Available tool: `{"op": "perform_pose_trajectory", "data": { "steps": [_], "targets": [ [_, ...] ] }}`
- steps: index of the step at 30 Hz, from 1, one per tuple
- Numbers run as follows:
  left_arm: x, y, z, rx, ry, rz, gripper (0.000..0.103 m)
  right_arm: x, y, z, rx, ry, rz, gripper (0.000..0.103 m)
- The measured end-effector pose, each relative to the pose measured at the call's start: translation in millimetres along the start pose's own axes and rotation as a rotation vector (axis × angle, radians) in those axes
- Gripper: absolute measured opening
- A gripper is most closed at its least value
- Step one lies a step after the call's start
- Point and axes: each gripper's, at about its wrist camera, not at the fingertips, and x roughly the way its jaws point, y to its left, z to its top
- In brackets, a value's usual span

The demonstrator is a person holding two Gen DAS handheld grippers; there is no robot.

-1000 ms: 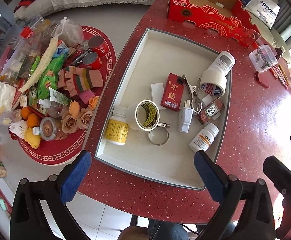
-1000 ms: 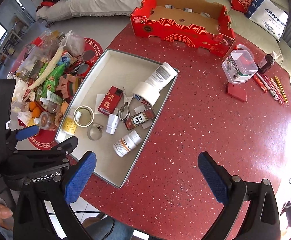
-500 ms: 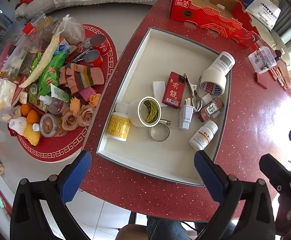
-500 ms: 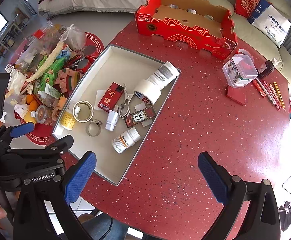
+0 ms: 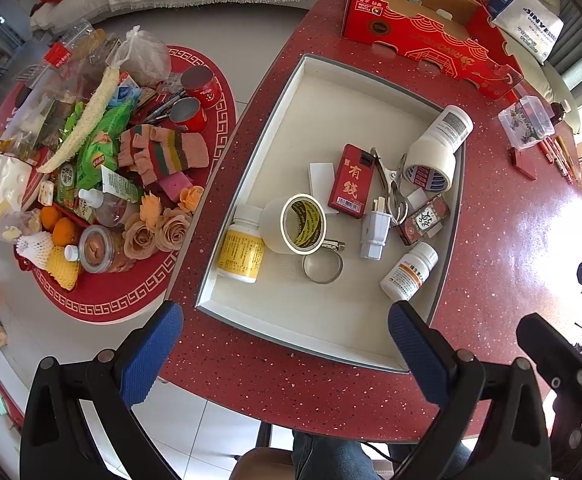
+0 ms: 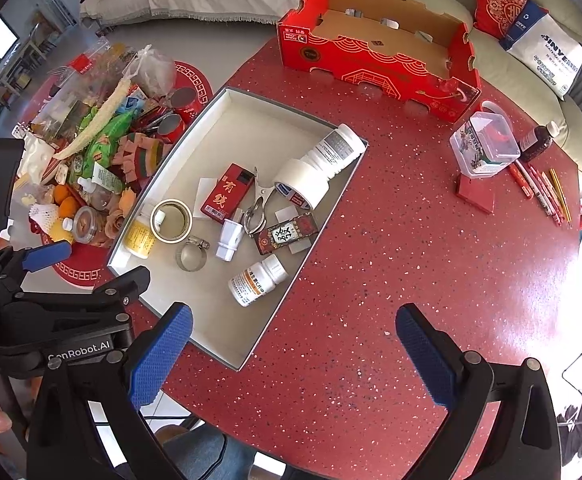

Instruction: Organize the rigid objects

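Red table | tray — just ahead of left claw | both claws spread — empty

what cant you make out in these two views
- Red cardboard box inside: left wrist view shows only its outer wall; the top edge cuts it off.
- Yellow-label bottle: right wrist view, partly hidden behind the tape roll.
- Small print on the orange-label bottle: too small in both views.

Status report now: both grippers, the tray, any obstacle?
Left gripper open, empty. Right gripper open, empty. Tray cluttered: bottles, tape rolls, untouched. Nothing in the way.
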Motion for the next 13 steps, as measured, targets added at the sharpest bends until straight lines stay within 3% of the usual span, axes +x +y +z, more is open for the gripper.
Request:
{"op": "perform_pose_trajectory", "data": {
  "steps": [13],
  "targets": [
    [1.0, 1.8, -2.4, -0.013, 0.000, -0.026, 0.103, 3.0, 3.2, 0.8, -0.020, 0.011, -0.002, 0.102]
  ]
}}
